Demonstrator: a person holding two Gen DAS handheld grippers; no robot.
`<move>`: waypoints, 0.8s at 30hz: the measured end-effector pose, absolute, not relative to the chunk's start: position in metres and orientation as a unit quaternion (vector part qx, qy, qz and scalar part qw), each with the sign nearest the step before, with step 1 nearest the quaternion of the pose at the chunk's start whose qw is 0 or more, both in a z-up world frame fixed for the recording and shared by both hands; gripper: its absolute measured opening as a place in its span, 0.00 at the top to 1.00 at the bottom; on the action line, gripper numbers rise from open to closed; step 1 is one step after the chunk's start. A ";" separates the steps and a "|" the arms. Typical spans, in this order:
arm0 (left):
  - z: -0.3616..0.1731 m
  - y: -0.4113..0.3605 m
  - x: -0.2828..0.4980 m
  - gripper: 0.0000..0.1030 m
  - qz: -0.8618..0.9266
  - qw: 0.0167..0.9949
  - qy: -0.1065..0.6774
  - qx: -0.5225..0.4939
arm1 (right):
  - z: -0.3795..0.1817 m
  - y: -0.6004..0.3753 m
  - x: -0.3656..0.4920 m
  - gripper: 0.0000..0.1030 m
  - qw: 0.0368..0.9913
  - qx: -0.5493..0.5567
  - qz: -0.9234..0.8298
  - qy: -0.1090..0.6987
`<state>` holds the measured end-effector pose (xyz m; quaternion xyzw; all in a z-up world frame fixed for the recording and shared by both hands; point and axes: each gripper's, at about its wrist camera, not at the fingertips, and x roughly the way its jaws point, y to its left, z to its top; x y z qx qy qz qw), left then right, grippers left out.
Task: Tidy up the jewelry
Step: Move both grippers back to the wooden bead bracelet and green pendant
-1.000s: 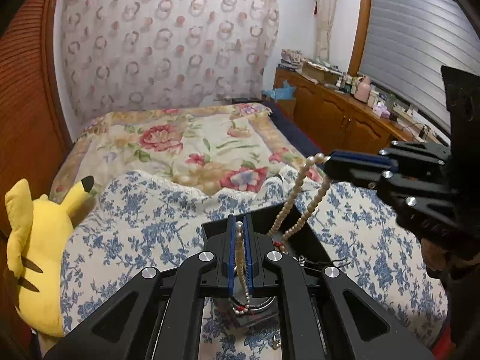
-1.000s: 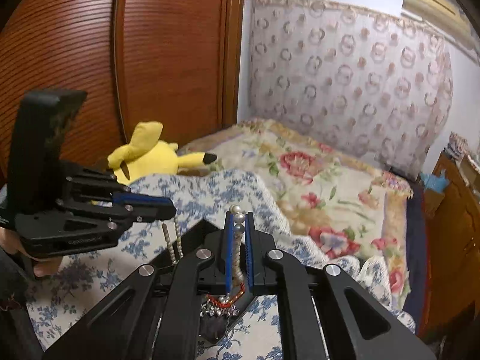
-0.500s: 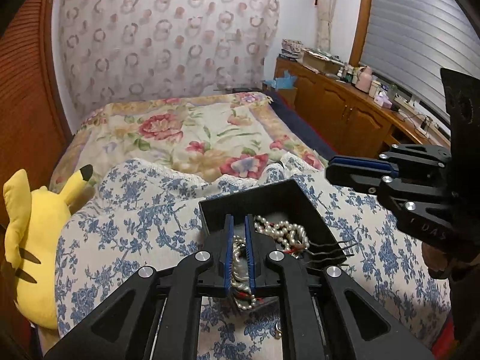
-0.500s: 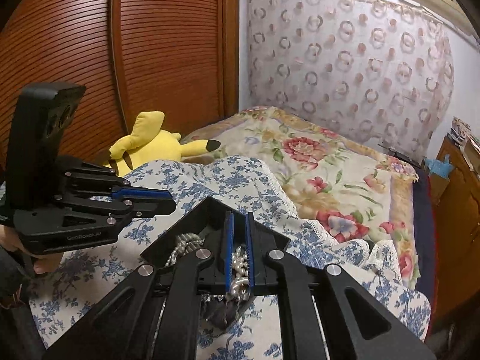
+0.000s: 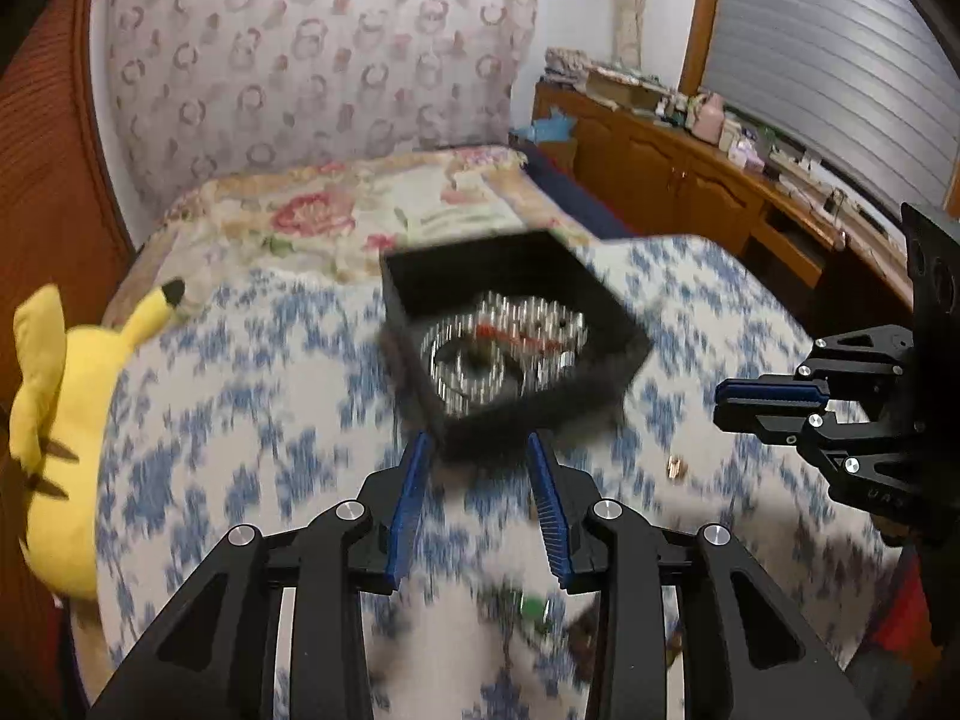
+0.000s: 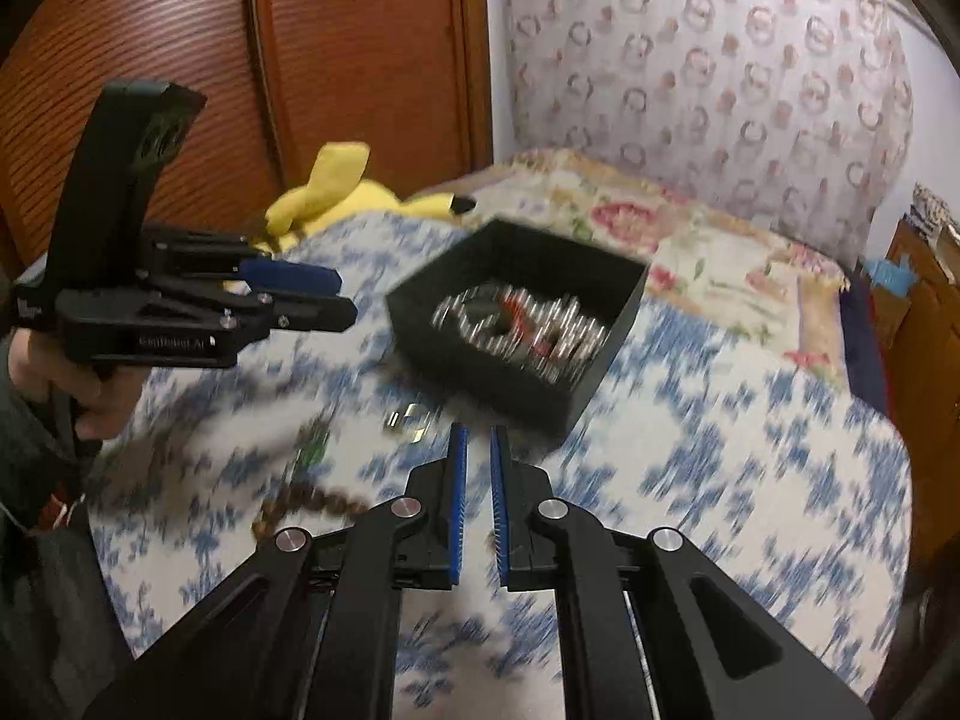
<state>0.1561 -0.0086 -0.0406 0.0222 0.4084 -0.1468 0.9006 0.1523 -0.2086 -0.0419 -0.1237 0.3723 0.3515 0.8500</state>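
A black open box (image 5: pixel 606 306) sits on the blue-flowered cloth and shows in the right wrist view too (image 6: pixel 606 354). The pearl necklace (image 5: pixel 498 348) lies coiled inside it with a red piece (image 6: pixel 522 324). My left gripper (image 5: pixel 480 450) is open and empty, pulled back just short of the box's near corner. My right gripper (image 6: pixel 477 438) is slightly open and empty, near the box's front wall. Loose pieces lie on the cloth: a brown bead string (image 6: pixel 312 504), a green item (image 6: pixel 309 453), a small metal piece (image 6: pixel 408 420). Both views are motion-blurred.
A yellow plush toy (image 5: pixel 54 402) lies at the left edge of the cloth. A flowered bedspread (image 5: pixel 372 204) is behind the box. A wooden cabinet with clutter (image 5: pixel 690 144) runs along the right wall. A wooden wardrobe (image 6: pixel 336 60) stands at left.
Both grippers let go of the pearl necklace, which now lies in the box. Both have opened and drawn back from the box.
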 end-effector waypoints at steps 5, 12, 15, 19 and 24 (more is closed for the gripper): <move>-0.059 0.000 0.136 0.61 -0.136 0.893 0.429 0.024 | -0.063 -0.204 0.138 0.78 0.837 -0.126 0.358 0.395; -0.079 0.014 0.117 0.61 -0.124 0.883 0.453 0.008 | -0.076 -0.193 0.131 0.76 0.820 -0.133 0.376 0.412; -0.084 0.013 0.112 0.61 -0.125 0.880 0.459 0.003 | -0.083 -0.185 0.128 0.76 0.811 -0.143 0.383 0.418; -0.086 0.004 0.107 0.61 -0.135 0.877 0.461 0.002 | -0.090 -0.179 0.125 0.76 0.803 -0.165 0.383 0.426; -0.084 -0.008 0.108 0.78 -0.154 0.876 0.458 0.001 | -0.093 -0.184 0.119 0.86 0.799 -0.193 0.380 0.424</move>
